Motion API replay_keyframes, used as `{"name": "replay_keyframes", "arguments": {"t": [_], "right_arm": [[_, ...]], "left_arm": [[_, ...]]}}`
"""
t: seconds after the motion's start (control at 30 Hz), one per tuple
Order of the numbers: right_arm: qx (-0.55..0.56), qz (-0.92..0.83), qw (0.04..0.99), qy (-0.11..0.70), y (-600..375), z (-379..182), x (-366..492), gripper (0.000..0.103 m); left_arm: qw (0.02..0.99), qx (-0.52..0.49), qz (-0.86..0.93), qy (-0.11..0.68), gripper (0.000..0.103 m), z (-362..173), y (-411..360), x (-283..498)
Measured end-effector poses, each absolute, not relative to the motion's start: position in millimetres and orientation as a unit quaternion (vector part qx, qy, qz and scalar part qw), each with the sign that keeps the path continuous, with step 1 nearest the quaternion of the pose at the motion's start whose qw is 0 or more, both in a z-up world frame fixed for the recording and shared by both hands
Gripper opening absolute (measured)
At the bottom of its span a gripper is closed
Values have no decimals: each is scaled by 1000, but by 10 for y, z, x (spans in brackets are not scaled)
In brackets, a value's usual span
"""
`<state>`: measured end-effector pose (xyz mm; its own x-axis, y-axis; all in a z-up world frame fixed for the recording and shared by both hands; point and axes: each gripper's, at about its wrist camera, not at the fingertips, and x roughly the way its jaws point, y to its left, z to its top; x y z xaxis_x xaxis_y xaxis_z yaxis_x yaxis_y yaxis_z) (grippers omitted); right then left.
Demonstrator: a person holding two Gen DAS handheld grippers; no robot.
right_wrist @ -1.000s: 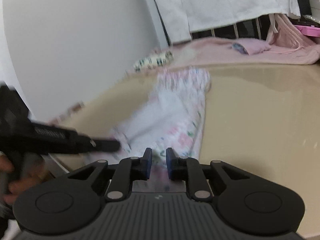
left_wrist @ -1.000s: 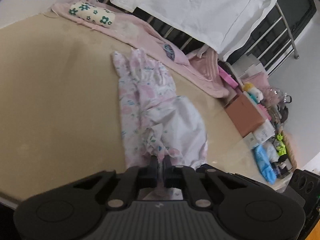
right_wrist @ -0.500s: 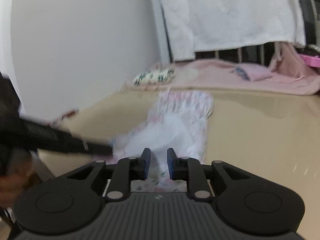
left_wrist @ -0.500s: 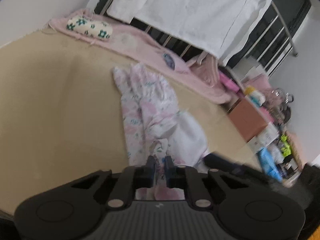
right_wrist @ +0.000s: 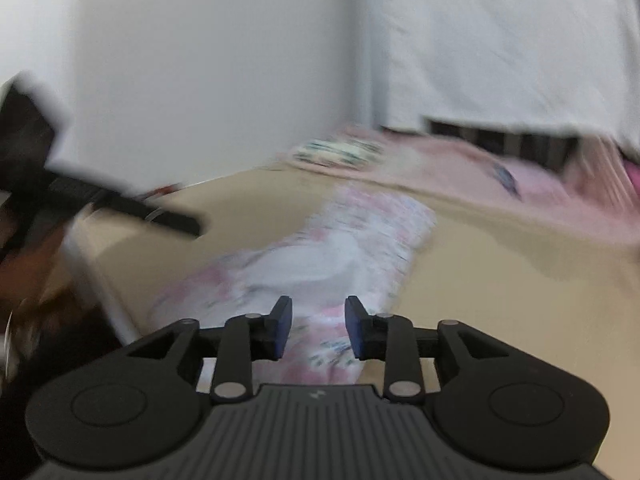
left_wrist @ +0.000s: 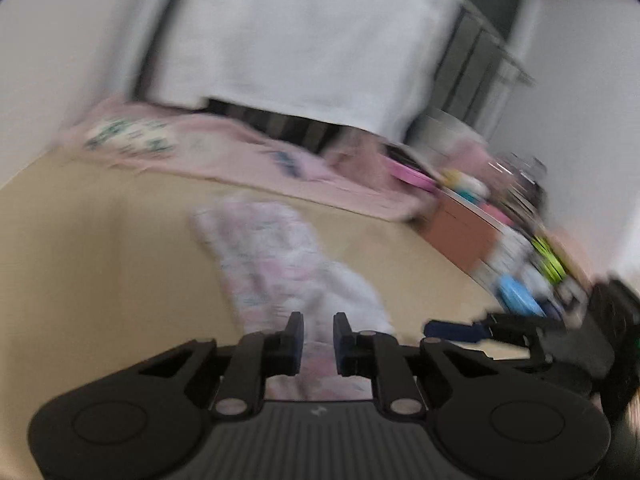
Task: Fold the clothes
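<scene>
Because the floral garment (left_wrist: pixel 288 264) lies lengthwise on the tan bed (left_wrist: pixel 100 264), running toward twelve o'clock, both the left gripper (left_wrist: pixel 316 330) and right gripper (right_wrist: pixel 316 320) hover parted, empty, over its near end, seemingly readying a grab.

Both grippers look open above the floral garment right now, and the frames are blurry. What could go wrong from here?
1. The floral garment lies bunched and only partly folded; with the left gripper and right gripper open, the fold may sag apart.
2. The garment's near end sits by the bed edge and could slide off.
</scene>
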<state>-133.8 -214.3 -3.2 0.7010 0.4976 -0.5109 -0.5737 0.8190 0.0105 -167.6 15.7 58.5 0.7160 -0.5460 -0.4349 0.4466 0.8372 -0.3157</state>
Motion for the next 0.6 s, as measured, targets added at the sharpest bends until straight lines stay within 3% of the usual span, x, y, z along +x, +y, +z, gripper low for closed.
{"name": "replay_keyframes", "arguments": {"t": [0.2,0.37,0.47,0.6], "right_arm": [[-155,367,885,242,-2210,12,-1533,36],[-171,377,880,233,-2238,-3,-1604,34],[-189,388,877,209,-2262,74,-1743,39],[-206,411,866,200,-2153,116,-1749,41]], "left_arm": [[907,5,-297,300,11,250,-152,-1637],[903,-60,-331,267,13,342,250,-1768],[892,-83,-364,257,21,545,602,-1878],[875,-92,-374,293,32,450,477,-1934]]}}
